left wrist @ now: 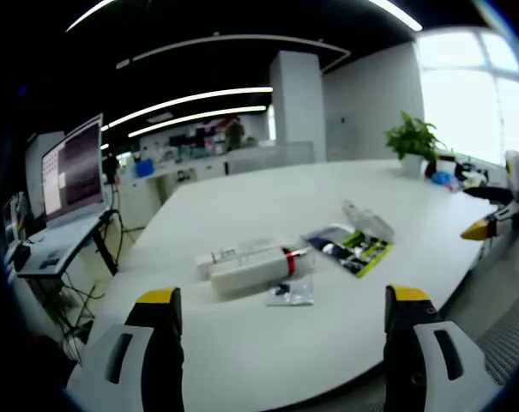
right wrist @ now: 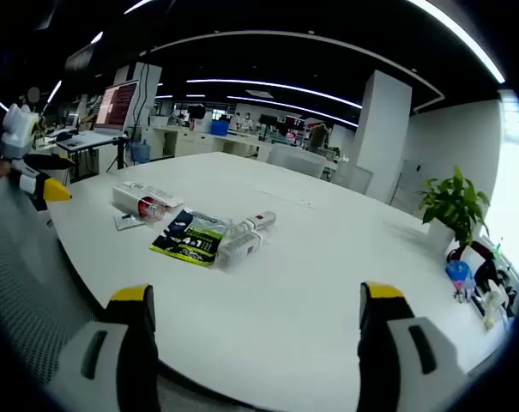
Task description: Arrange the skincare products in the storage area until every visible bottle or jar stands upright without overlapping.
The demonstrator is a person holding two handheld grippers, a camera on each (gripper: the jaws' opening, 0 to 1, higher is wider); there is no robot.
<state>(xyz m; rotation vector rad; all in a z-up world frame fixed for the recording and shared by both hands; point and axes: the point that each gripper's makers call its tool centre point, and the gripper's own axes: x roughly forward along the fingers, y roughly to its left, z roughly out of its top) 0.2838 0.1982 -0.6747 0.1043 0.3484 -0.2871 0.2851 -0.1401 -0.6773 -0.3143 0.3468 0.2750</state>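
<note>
Several skincare items lie flat near the middle of a white table (left wrist: 242, 343). A white box with a red band (left wrist: 259, 264) (right wrist: 143, 202) lies beside a small clear sachet (left wrist: 291, 293) (right wrist: 126, 221). A dark and green flat packet (left wrist: 349, 247) (right wrist: 190, 233) lies next to a pale bottle on its side (left wrist: 368, 221) (right wrist: 246, 236). My left gripper (left wrist: 282, 296) is open and empty, short of the box; it also shows at the left edge of the right gripper view (right wrist: 36, 184). My right gripper (right wrist: 256, 293) is open, empty and well back from the items; its yellow tip (left wrist: 491, 225) enters the left gripper view.
A potted plant (left wrist: 413, 137) (right wrist: 454, 206) and small coloured objects (left wrist: 455, 176) (right wrist: 478, 283) stand at the table's far end. A lit monitor on a side desk (left wrist: 73, 167) (right wrist: 113, 107) stands beyond the table edge. White bare tabletop (right wrist: 328, 257) surrounds the items.
</note>
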